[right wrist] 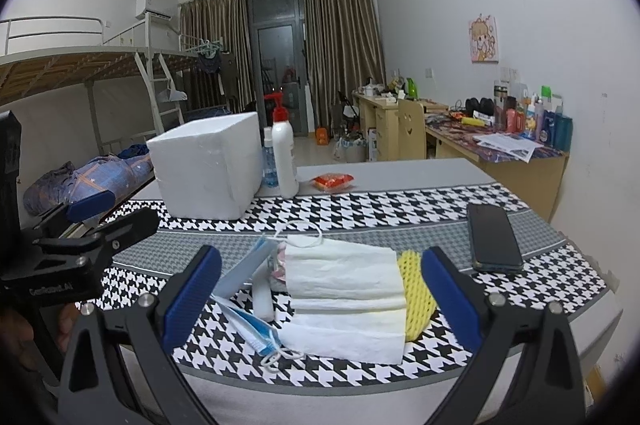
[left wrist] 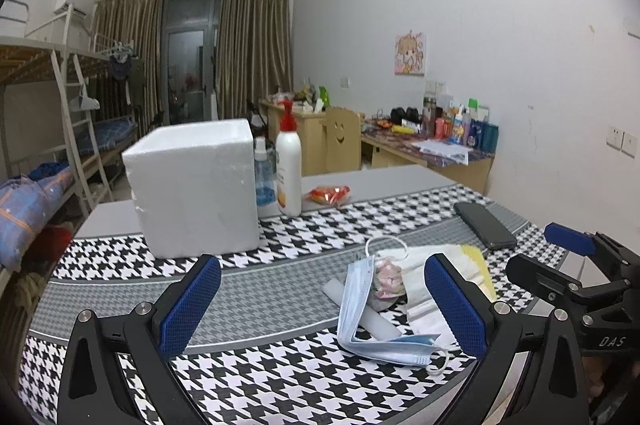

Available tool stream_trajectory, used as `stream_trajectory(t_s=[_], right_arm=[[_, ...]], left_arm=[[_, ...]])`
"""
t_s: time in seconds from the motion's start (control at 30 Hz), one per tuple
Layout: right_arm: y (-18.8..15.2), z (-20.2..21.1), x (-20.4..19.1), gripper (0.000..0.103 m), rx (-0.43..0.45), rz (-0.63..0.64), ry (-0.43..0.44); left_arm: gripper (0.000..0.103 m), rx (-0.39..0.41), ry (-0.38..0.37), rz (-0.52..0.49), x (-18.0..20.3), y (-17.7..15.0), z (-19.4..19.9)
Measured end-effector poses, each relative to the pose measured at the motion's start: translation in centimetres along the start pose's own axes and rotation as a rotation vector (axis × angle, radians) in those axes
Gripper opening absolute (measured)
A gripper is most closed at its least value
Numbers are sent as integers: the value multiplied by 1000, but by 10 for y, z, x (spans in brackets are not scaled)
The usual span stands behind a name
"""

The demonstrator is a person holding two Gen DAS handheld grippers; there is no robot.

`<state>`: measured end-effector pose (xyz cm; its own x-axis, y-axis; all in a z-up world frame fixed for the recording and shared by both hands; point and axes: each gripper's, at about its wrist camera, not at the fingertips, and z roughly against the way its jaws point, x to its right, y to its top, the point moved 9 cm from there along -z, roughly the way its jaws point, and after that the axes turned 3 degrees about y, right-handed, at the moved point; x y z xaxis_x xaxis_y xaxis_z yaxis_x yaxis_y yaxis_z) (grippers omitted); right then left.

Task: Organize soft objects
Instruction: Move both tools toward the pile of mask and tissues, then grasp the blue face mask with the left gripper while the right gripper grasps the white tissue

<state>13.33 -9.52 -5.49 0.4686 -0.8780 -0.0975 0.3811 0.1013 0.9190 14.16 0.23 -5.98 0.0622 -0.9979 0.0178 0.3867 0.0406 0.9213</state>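
You are in a dorm room with bunk beds [right wrist: 100, 65], brown curtains [right wrist: 340, 33] and a cluttered desk [right wrist: 516, 153] along the wall. In front of you a table carries a black-and-white houndstooth cloth [left wrist: 280, 393]. The largest thing on it is a white foam box [left wrist: 196, 185], standing toward the far left. Just to its right stand a white pump bottle [left wrist: 289, 169] with a red top and a smaller clear blue bottle [left wrist: 264, 173], with a red snack packet [left wrist: 328, 194] lying a little further right. A dark phone [right wrist: 494, 239] lies flat near the right edge.

The soft things sit in a loose heap at the near middle of the cloth: a folded stack of white tissue [right wrist: 348, 301], a yellow foam net [right wrist: 418, 295] tucked against its right side, a blue face mask [left wrist: 372, 321] draped on the left, a white foam strip [left wrist: 366, 311] under the mask, and a small pinkish bundle [left wrist: 388, 281] between mask and tissue.

Your left gripper [left wrist: 322, 305] is spread wide and holds nothing, hovering over the mask. Your right gripper [right wrist: 320, 299] is likewise wide apart and empty, its fingers framing the tissue stack and net.
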Motion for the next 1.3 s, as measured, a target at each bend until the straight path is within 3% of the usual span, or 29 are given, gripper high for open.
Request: stream_trajectory(t_s=[0.87,1.07,1.13,1.3], right_arm=[[-27,-43,27,101,-129,-44,-17],[-32,-51,30,101,-158,-61,-12],[-33,-53,30,101,-162,-59,-10],[-35,-56,31,101,-168,-60,-4]], left_arm=[[102,-188,-20,-40,19,-39,-55],[91,-233,-34,-40,21,-49,-66],[78,-247,-37,-45,22,-52,-70],[67,-293,-49,-50,22,-62,-77]])
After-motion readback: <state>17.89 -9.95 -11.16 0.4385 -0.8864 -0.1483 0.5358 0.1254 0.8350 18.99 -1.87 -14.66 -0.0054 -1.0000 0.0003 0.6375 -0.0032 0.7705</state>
